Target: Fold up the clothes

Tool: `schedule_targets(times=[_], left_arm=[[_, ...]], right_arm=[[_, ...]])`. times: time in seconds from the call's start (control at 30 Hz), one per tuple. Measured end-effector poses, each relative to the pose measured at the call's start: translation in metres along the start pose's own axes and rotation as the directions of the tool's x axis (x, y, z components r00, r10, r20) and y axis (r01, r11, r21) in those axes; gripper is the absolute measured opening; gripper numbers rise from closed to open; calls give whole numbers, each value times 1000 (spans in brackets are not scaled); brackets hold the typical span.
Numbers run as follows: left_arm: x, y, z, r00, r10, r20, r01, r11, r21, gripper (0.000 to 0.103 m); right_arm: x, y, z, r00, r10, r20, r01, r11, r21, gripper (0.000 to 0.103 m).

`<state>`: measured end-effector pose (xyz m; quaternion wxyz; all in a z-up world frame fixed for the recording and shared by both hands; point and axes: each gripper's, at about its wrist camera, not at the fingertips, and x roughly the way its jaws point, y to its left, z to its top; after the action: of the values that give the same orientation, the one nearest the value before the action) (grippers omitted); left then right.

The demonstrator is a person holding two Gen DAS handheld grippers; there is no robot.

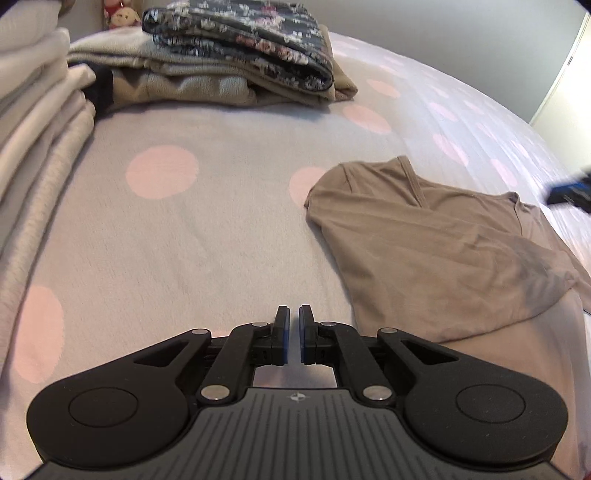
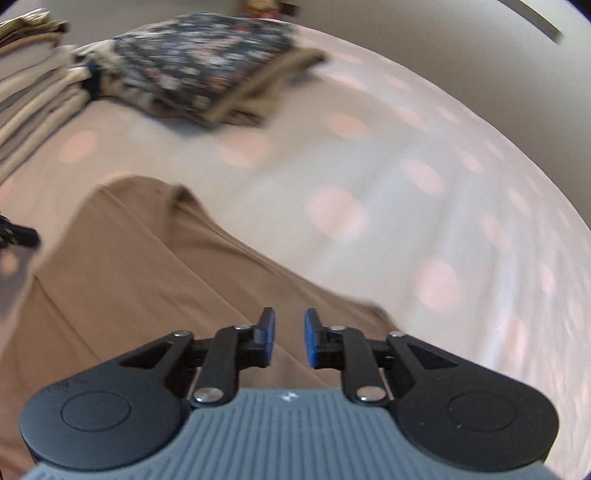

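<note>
A tan T-shirt lies partly folded on the bed, to the right in the left wrist view, its V-neck pointing away. My left gripper is shut with nothing in it and hovers over the bare sheet just left of the shirt's near edge. In the blurred right wrist view the same shirt fills the lower left. My right gripper stands open above the shirt's right edge, with nothing between its blue pads.
The bed has a grey sheet with pink dots. At the back is a pile of folded clothes topped by a dark floral garment. Folded white bedding is stacked along the left. A plush toy sits behind.
</note>
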<state>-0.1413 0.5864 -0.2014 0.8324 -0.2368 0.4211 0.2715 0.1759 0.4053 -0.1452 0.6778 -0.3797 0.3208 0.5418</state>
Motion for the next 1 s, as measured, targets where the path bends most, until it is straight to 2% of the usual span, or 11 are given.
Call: schedule_targets(times=[0.13, 0.3, 0.4, 0.6, 0.67, 0.73, 0.8, 0.9, 0.93, 0.97, 1.0], left_arm=[[-3, -12, 0, 999, 45, 27, -45, 999, 10, 7], [-4, -25, 2, 994, 95, 60, -95, 995, 0, 10], [-4, -29, 4, 989, 119, 82, -118, 993, -21, 10], [1, -46, 8, 982, 164, 97, -164, 986, -6, 10], [5, -56, 8, 978, 183, 96, -187, 982, 28, 10], [9, -65, 8, 975, 202, 90, -208, 976, 64, 13], [14, -72, 6, 971, 223, 81, -230, 969, 91, 13], [21, -80, 4, 967, 247, 70, -254, 959, 123, 13], [23, -81, 4, 965, 252, 68, -259, 957, 130, 13], [25, -83, 5, 964, 258, 66, -265, 955, 136, 13], [26, -84, 5, 964, 259, 64, -266, 954, 138, 13]], right_arm=[[-32, -72, -61, 994, -95, -45, 101, 982, 161, 34], [-77, -157, -152, 978, -181, -106, 209, 898, 388, 38], [-101, -200, -213, 962, -227, -148, 271, 817, 508, 43], [-123, -272, -328, 937, -265, -229, 347, 612, 711, 43], [-119, -286, -349, 933, -266, -244, 357, 573, 738, 43], [-112, -299, -365, 931, -263, -254, 361, 552, 752, 44], [-104, -307, -378, 932, -253, -258, 358, 535, 765, 48], [-91, -314, -394, 938, -233, -257, 343, 520, 782, 47], [-88, -315, -399, 942, -225, -250, 332, 513, 791, 45], [-86, -315, -403, 947, -216, -237, 316, 505, 803, 38], [-86, -314, -405, 951, -208, -227, 303, 499, 812, 23]])
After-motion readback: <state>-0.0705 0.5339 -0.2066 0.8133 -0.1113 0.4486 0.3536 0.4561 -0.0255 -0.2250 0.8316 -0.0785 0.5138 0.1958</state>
